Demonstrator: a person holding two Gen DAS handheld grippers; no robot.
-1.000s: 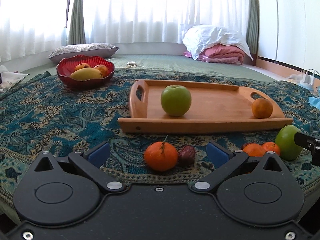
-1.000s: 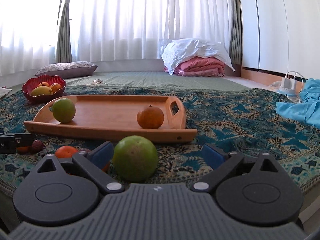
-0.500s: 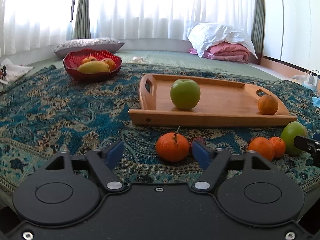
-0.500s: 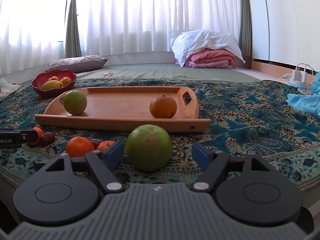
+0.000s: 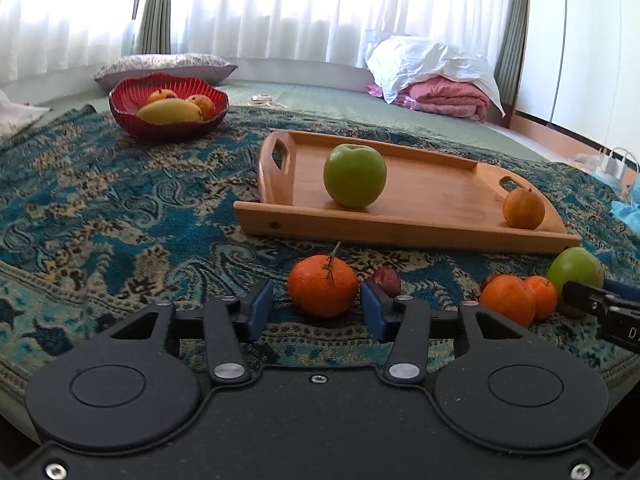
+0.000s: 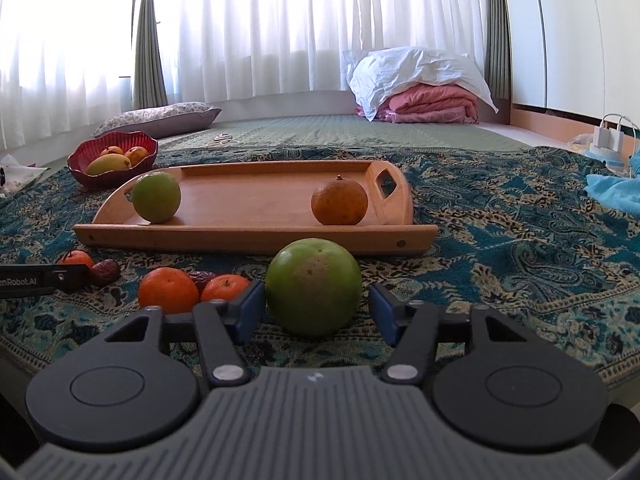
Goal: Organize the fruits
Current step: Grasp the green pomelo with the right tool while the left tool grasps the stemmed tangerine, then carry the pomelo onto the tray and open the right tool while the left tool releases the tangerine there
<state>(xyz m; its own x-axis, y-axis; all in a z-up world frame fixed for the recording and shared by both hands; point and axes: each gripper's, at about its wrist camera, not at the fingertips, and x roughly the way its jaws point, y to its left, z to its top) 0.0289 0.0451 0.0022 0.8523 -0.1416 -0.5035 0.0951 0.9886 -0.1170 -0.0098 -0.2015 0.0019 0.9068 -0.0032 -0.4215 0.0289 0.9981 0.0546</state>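
Observation:
A wooden tray [image 5: 432, 200] [image 6: 256, 204] holds a green apple [image 5: 354, 175] [image 6: 156, 197] and a dull orange [image 5: 523, 208] [image 6: 339, 205]. My left gripper [image 5: 316, 306] is open around a stemmed tangerine [image 5: 323, 285] on the cloth, its right pad close to the fruit, a dark date [image 5: 386, 281] just behind. My right gripper [image 6: 316, 310] is open around a large green fruit [image 6: 313, 286] [image 5: 575, 276], its left pad almost touching. Two tangerines [image 6: 169, 289] [image 6: 225, 286] lie to its left.
A red bowl [image 5: 168, 106] [image 6: 112, 154] with mangoes stands at the back left of the patterned cloth [image 5: 100, 208]. A blue cloth [image 6: 616, 192] and a charger [image 6: 608, 140] lie at the right. Pillows and bedding [image 6: 420, 84] sit behind.
Both grippers have narrowed their jaws and moved in around their fruits: the left around the stemmed tangerine, the right around the green fruit.

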